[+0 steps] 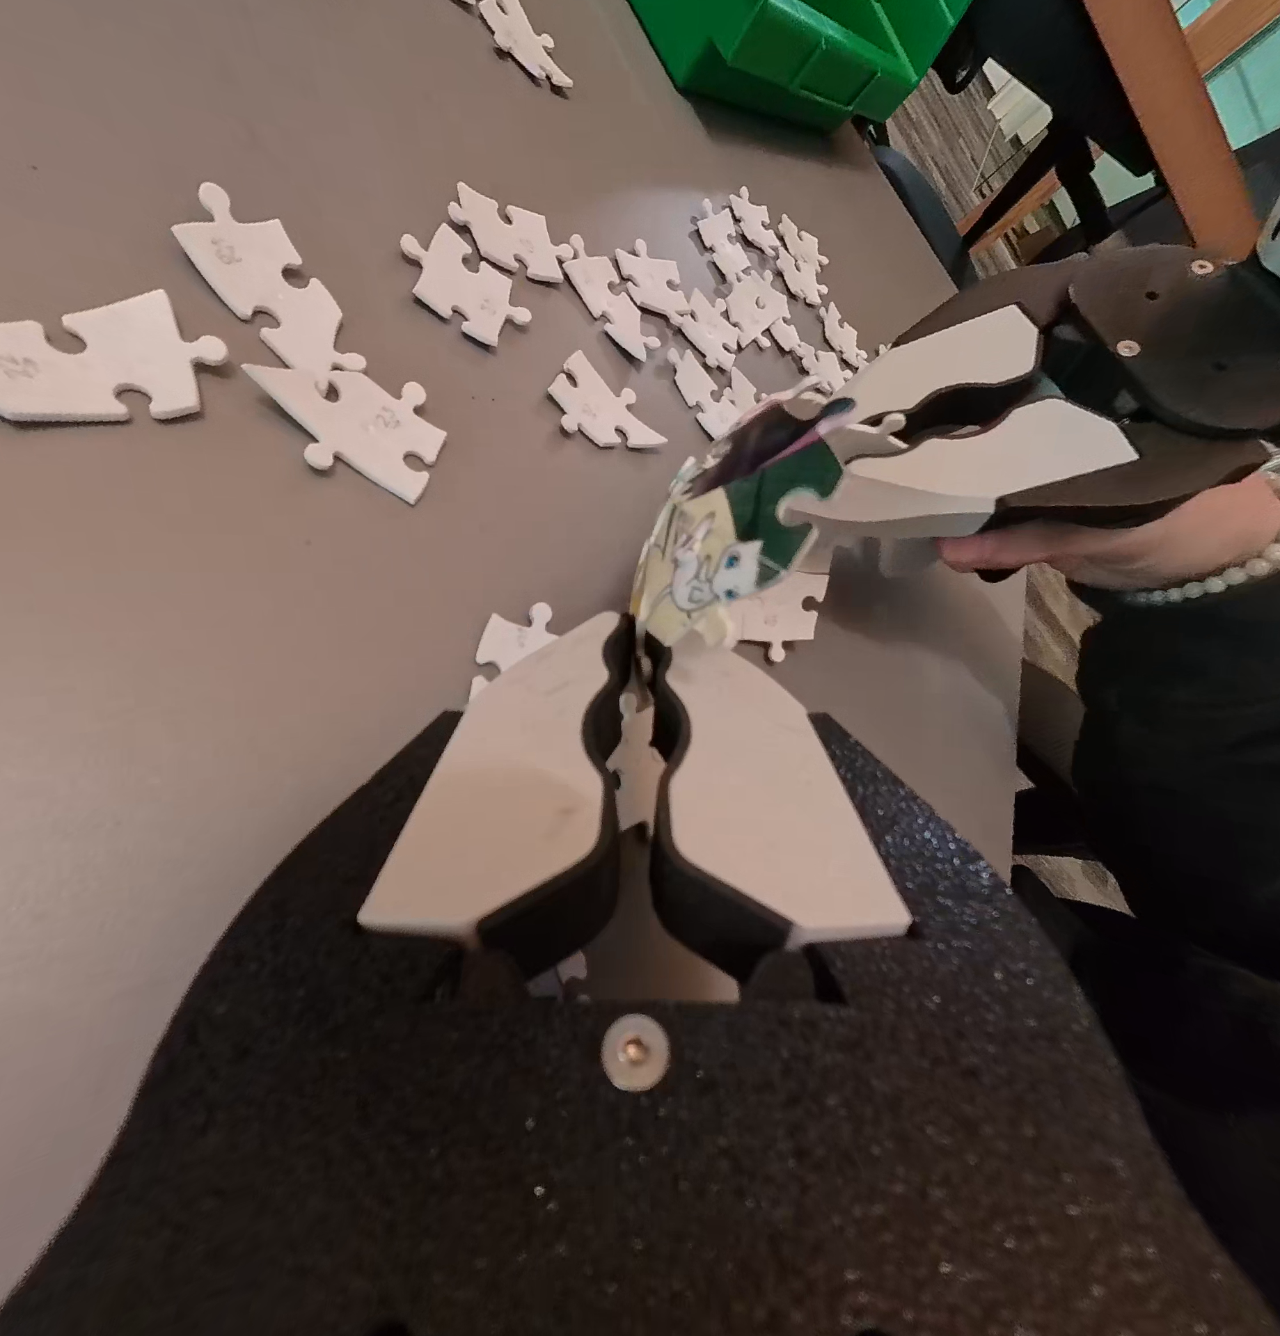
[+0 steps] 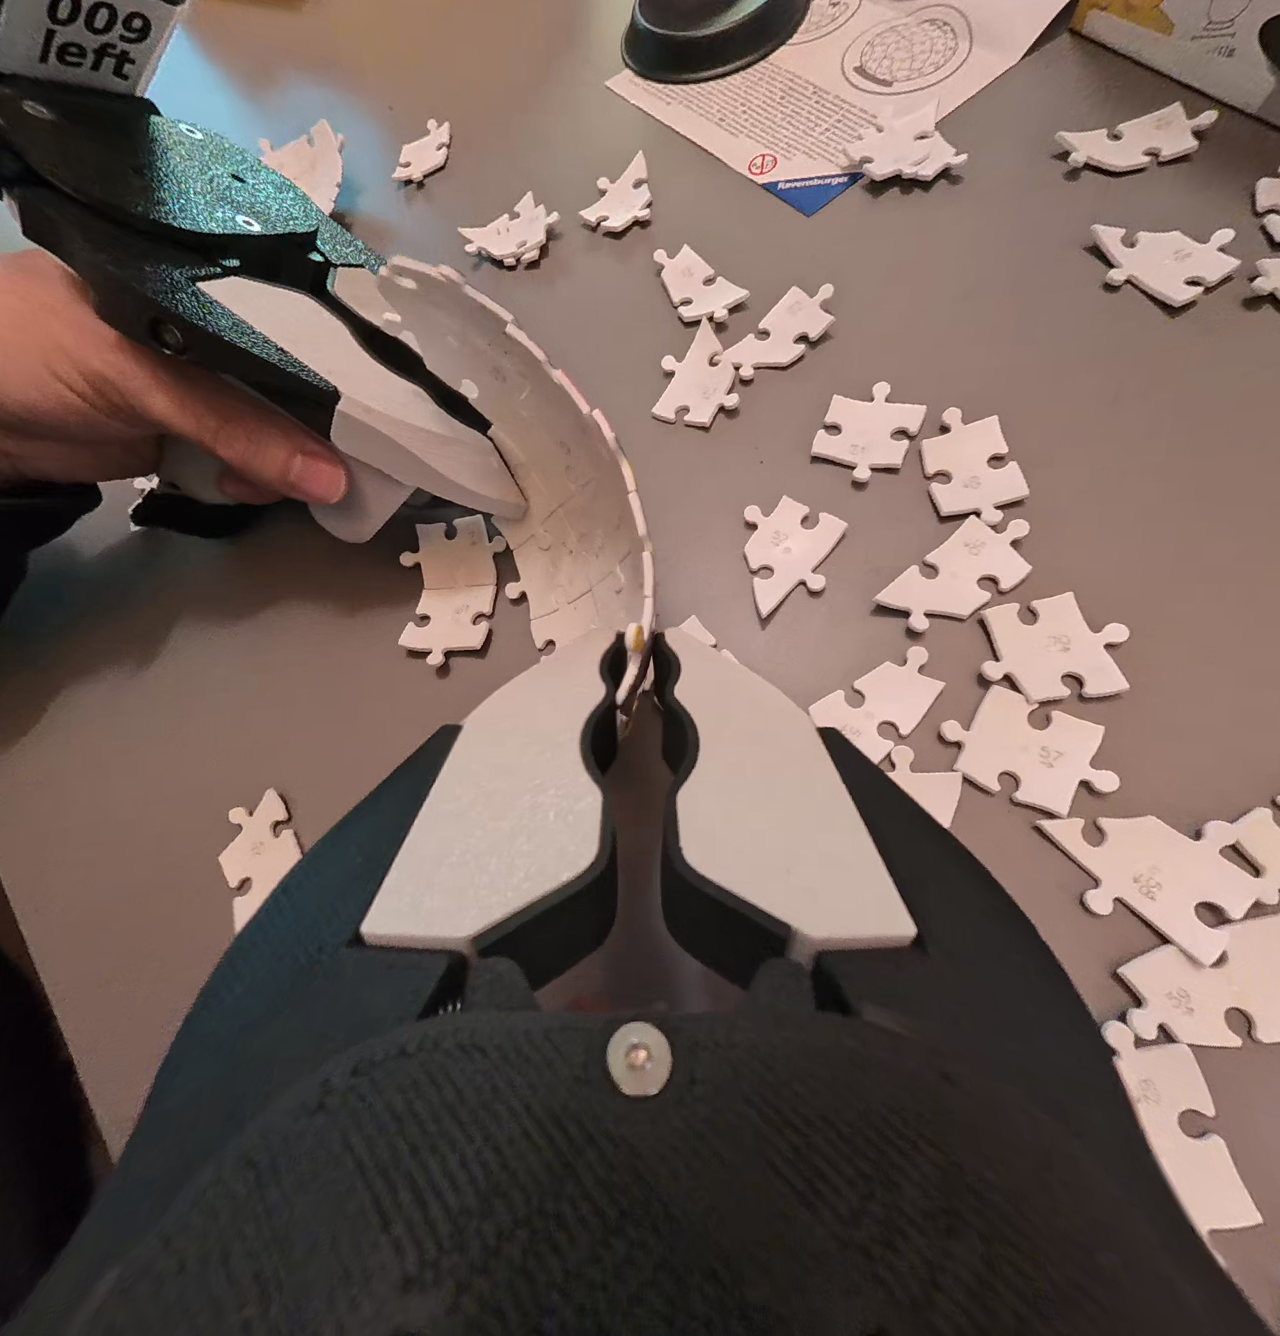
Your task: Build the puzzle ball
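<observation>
A curved, joined section of the puzzle ball hangs between both grippers above the grey table [image 1: 152,687]. Its printed outer side [image 1: 709,549] faces the left wrist view; its white inner side [image 2: 572,463] faces the right wrist view. My left gripper [image 1: 640,640] is shut on one end of the section; it also shows in the right wrist view [image 2: 510,477], upper left. My right gripper [image 2: 640,647] is shut on the other end, and appears in the left wrist view [image 1: 832,470] at the right. Several loose white pieces [image 1: 333,426] [image 2: 969,470] lie face down around.
A green bin [image 1: 781,50] stands at the table's far edge. A printed instruction sheet [image 2: 788,108], a black round base [image 2: 702,36] and a box [image 2: 1165,50] lie at the far side. A person's hands [image 1: 1128,535] [image 2: 116,405] hold the grippers. The grippers' ends are close to 7 cm from one another.
</observation>
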The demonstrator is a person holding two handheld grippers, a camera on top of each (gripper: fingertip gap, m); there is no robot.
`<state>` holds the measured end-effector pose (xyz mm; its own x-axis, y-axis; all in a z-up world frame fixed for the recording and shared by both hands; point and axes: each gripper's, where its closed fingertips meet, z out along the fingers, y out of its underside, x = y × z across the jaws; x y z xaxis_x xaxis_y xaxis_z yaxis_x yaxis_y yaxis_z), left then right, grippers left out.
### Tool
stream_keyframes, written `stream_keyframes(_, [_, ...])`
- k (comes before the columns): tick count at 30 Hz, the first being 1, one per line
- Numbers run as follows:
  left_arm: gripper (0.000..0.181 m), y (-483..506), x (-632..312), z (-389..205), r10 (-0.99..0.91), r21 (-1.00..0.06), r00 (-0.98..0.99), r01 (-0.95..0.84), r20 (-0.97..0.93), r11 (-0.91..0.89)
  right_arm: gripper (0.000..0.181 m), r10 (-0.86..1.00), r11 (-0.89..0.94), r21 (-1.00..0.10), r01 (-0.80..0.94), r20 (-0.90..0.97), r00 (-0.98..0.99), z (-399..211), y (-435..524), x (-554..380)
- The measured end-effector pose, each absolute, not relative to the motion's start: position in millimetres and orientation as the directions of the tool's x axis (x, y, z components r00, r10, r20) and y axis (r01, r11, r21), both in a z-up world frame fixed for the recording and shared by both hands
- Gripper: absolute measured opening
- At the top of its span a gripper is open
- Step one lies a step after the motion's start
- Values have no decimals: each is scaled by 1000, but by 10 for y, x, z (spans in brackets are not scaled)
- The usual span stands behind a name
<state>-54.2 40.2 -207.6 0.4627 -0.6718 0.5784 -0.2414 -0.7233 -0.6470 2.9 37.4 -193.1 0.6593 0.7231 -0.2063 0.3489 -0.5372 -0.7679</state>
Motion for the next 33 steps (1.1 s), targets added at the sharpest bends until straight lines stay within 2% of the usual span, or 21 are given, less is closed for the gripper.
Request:
stream_keyframes(5, [3,355,-504,-2074,-712,-665,447,-290,542,-688,4,721,-498,-773,392,-119,683,-1910,394,81])
stream_keyframes(7, [14,357,-513,-2057,-732,-684,460,-306,503,-662,4,701,-490,-775,399,-79,708,-1851,418,117])
stream_keyframes(9, [16,369,-562,-2000,-748,-712,484,-307,454,-631,4,682,-498,-750,436,-27,731,-1837,427,178])
stream_keyframes(16, [26,274,-906,-1883,-655,-750,685,-240,319,-616,4,632,-485,-758,436,40,774,-1806,416,98])
stream_keyframes(22, [41,35,-898,-2002,-609,-783,790,-338,65,-522,4,565,-478,-788,388,62,822,-1829,388,53])
stream_keyframes(27, [45,-16,-731,-2149,-632,-742,774,-444,-35,-503,5,547,-449,-775,445,156,823,-1805,346,17])
stream_keyframes(33, [41,25,-698,-2225,-643,-703,760,-508,-95,-497,7,565,-472,-702,534,224,794,-1852,285,44])
